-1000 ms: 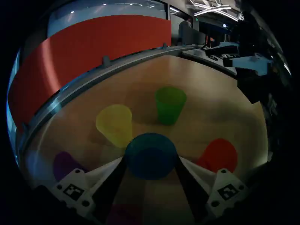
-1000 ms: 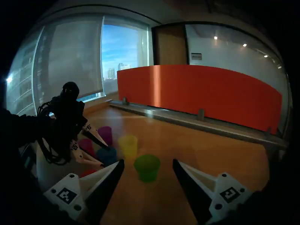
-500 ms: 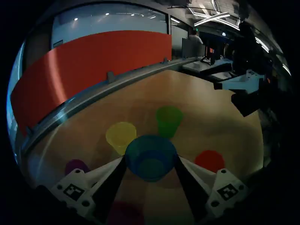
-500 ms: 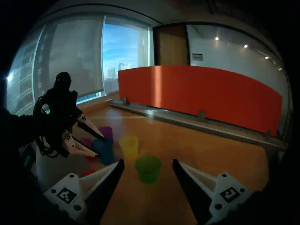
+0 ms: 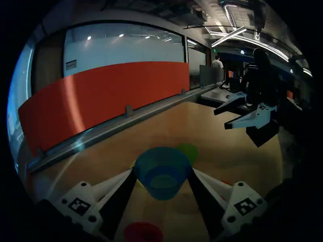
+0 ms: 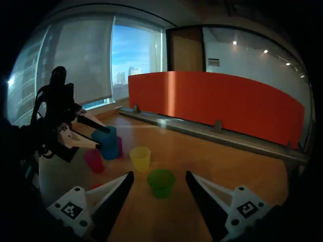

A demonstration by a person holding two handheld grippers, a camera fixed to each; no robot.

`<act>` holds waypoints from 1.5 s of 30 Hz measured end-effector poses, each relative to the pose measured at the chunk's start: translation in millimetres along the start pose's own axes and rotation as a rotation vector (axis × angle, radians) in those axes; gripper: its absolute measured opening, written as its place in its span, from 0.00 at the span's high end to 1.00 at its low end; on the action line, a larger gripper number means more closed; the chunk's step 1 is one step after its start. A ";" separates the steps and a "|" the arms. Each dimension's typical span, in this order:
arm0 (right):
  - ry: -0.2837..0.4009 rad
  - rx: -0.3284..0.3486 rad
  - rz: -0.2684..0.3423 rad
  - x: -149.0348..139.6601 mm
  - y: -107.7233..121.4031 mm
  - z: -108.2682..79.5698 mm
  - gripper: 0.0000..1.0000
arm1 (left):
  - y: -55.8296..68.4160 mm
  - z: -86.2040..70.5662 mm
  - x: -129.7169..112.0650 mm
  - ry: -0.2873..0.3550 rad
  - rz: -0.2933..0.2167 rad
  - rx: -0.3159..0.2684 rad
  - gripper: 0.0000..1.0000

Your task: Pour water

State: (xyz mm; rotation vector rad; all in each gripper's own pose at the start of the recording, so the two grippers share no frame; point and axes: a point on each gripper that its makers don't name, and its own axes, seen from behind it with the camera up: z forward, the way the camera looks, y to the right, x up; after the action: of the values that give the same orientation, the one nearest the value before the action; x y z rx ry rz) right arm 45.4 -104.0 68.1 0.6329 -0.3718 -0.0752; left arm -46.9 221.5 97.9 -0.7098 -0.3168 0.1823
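Left gripper [image 5: 162, 172] has its 2 fingers clamped on the blue cup [image 6: 105, 141], upright above the table [image 6: 226, 173], pink cup [image 6: 93, 160], yellow cup [image 6: 140, 158] and green cup [image 6: 161, 182] standing rightward, right gripper [image 6: 159, 174] wide and empty, so pickup looks done, pouring not yet started.

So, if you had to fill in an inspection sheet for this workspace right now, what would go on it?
Surface: wooden table, no spills seen.
Job's things: blue cup held above the table, contents unclear; yellow cup, green cup, pink cup, purple cup and red cup stand upright on it.
Clutter: nothing seen.
Grippers: left gripper has its jaws shut on the blue cup; right gripper open, holding nothing.
Cables: dark loops by the left gripper's handle, likely cables.
Surroundings: orange partition, window, a person far off.
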 end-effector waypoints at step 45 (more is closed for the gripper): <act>-0.059 0.009 -0.052 -27.6 -3.0 31.9 0.00 | -14.2 -60.6 59.4 0.230 -0.034 0.034 0.13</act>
State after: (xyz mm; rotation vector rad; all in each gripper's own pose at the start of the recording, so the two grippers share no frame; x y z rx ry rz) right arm 8.3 -119.4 81.2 0.6499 -0.4128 -0.1423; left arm 30.5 190.0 77.3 -0.6840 -0.1056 0.0724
